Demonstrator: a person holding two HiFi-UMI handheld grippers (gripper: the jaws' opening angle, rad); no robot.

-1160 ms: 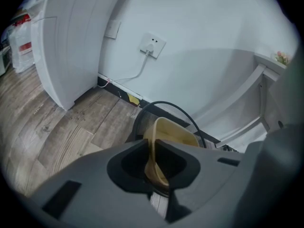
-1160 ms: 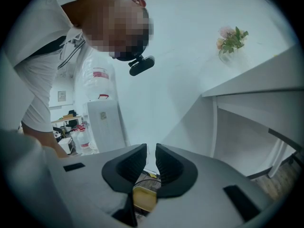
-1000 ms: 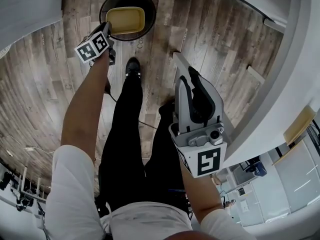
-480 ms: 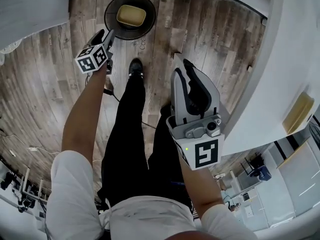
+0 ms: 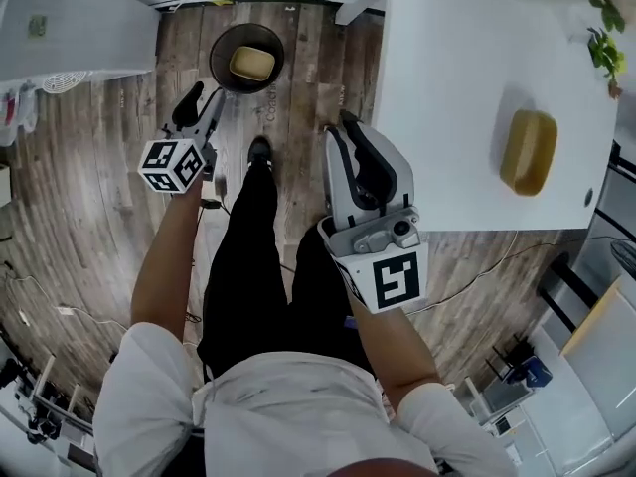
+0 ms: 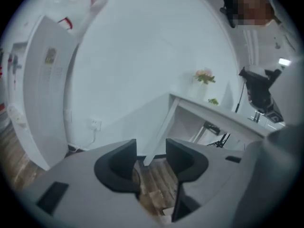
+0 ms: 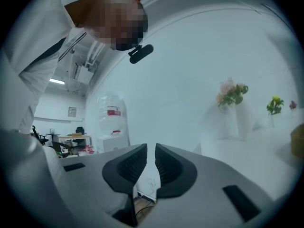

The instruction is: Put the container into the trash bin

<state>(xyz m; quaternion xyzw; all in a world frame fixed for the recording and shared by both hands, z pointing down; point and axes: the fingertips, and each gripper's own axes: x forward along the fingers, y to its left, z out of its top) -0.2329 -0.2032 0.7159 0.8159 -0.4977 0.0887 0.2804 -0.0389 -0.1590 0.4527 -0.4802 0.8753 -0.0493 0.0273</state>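
White shirt (image 5: 268,405) and black trousers (image 5: 253,286) fill the near part of the head view, above a floor of grey-brown planks (image 5: 99,217). Nearest of the tools is the right claw (image 5: 343,127), held level just beside the near edge of the white worktop (image 5: 447,87); from the head camera its grey body overlaps that edge. Its jaws stand narrow with a slim slit between them and are closing, and nothing lies between them: the right gripper view shows only a pale wall through the slit. The left claw (image 5: 202,105) is held out farther over the floor, tilted somewhat downward. Its jaws stand wide and empty, and through the gap the left gripper view shows floorboards and a white worktop leg (image 6: 159,129). One black shoe (image 5: 259,150) shows between the two claws.

Beyond the left claw, well apart from it, the dark round trash bin (image 5: 221,70) stands on the floor near the wall. The yellow container (image 5: 251,63) lies inside it, well below the rim. A white cabinet (image 5: 89,28) stands to the bin's left, and the worktop's corner is to its right.

On the worktop lies a second, tan-yellow tub (image 5: 527,152), and green sprigs (image 5: 599,43) stand near the far corner.
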